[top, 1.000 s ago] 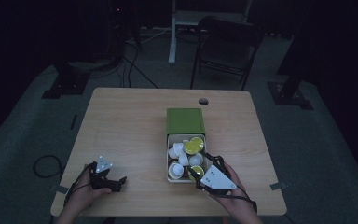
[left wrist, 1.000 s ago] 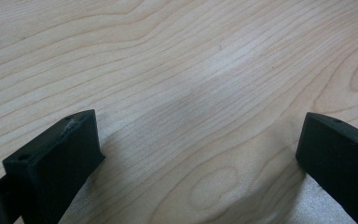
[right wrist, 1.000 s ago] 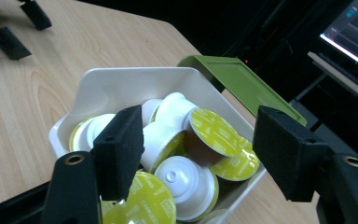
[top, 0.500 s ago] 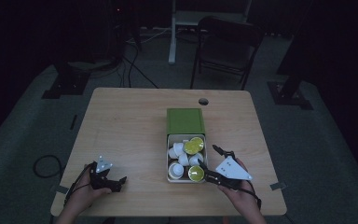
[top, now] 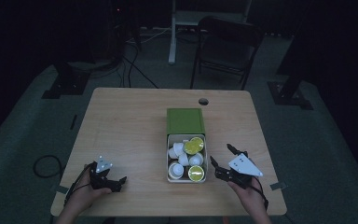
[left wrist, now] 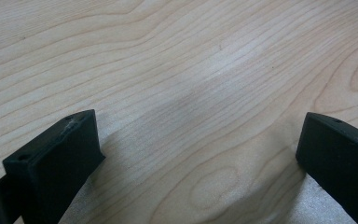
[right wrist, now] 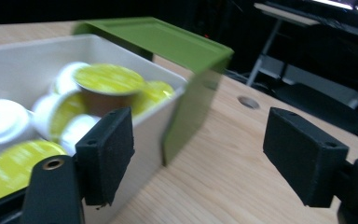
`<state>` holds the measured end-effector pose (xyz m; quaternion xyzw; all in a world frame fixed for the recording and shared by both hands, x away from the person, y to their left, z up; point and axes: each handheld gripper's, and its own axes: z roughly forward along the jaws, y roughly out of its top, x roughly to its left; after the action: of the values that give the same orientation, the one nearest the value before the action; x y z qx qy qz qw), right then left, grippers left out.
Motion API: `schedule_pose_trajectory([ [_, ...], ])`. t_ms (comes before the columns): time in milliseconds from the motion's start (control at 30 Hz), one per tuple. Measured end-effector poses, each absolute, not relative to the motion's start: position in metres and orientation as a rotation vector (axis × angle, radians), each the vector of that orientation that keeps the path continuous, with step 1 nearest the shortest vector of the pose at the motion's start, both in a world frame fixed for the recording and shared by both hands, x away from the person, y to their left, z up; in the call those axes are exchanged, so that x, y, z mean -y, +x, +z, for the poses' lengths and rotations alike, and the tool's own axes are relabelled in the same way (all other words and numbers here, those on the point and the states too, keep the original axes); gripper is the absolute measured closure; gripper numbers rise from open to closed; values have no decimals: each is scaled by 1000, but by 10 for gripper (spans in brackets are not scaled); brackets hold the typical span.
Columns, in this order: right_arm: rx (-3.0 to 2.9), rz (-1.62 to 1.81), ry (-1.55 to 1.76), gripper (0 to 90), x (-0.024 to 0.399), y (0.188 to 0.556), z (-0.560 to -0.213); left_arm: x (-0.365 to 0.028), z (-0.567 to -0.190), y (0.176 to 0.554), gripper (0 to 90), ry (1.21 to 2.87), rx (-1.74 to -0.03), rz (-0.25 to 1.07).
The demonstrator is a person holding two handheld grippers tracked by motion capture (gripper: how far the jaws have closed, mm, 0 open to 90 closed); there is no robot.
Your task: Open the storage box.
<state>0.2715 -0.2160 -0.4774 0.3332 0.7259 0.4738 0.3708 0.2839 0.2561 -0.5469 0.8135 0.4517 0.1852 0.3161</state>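
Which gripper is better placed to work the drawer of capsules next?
Right. The right gripper sits open just beside the drawer; the left gripper rests far off across bare table.

Table (top: 130,121) pale wood, smooth grain; tray (right wrist: 158,126) matt plastic; capsules (right wrist: 107,79) foil-lidded; sleeve (right wrist: 168,42) satin green.

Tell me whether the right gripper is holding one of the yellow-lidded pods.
No: the right gripper stands open with nothing between its jaws, beside the white tray of pods.
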Motion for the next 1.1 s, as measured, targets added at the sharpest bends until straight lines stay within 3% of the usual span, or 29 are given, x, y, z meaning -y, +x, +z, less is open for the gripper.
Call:
schedule_pose_trajectory([
  [467, -1800, 1107, 1077, 204, 252, 280, -500, -256, -547, 284, 0, 2142, -1189, 488],
  [1100, -1937, 862, 1368, 136, 270, 292, -534, -256, -547, 284, 0, 2142, -1189, 488],
])
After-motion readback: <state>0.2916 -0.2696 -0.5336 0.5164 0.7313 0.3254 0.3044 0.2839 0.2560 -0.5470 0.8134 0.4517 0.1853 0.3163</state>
